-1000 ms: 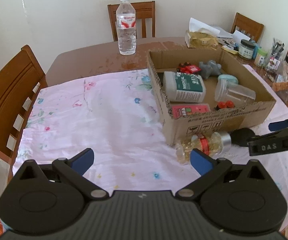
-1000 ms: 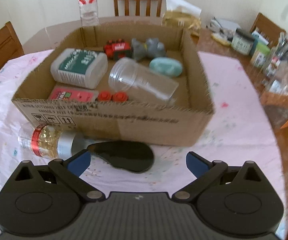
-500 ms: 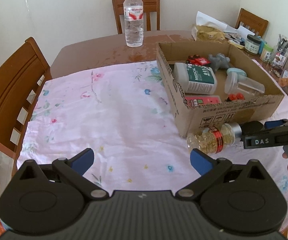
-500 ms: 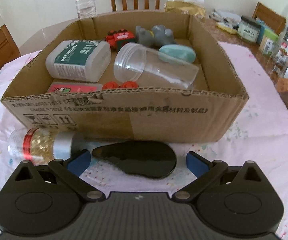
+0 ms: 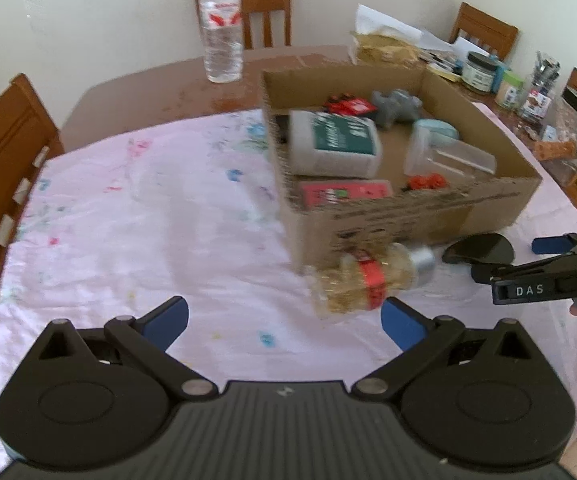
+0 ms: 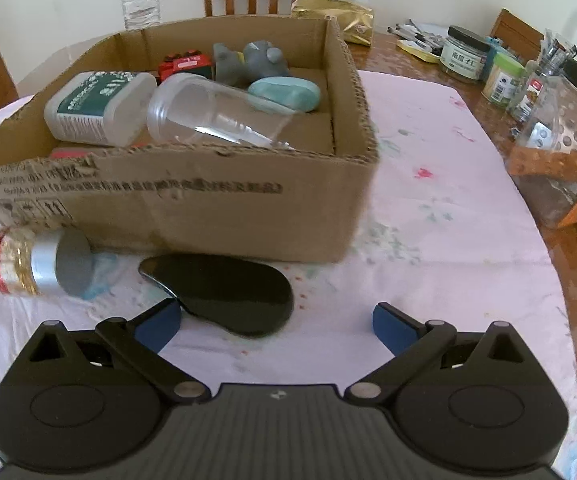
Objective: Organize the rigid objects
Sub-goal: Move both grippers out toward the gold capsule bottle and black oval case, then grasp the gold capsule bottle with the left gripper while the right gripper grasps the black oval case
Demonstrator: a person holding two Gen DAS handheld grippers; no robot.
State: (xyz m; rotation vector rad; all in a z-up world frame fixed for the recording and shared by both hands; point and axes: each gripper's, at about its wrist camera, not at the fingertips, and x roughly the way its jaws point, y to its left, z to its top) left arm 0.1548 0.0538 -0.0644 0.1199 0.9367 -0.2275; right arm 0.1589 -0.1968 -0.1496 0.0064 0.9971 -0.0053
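A cardboard box (image 5: 408, 216) (image 6: 216, 200) stands on the pink floral cloth. It holds a white jar with a green label (image 6: 100, 108), a clear plastic cup (image 6: 216, 116), a teal case (image 6: 284, 94), a grey toy (image 6: 248, 60), a red toy (image 6: 184, 64) and a pink box (image 5: 344, 194). A pill bottle with a silver cap (image 5: 368, 280) (image 6: 28, 260) lies in front of the box, beside a black oval object (image 6: 224, 296) (image 5: 478, 248). My left gripper (image 5: 284, 320) is open, just before the bottle. My right gripper (image 6: 276, 320) is open over the black object.
A water bottle (image 5: 222, 24) stands on the bare wooden table behind the cloth. Jars, tins and a gold bag (image 6: 334, 14) crowd the right side (image 6: 464, 54). Wooden chairs ring the table (image 5: 4, 160).
My left gripper has moved forward and right toward the pill bottle. My right gripper has pulled back slightly and shifted right; the box now sits further left in its view.
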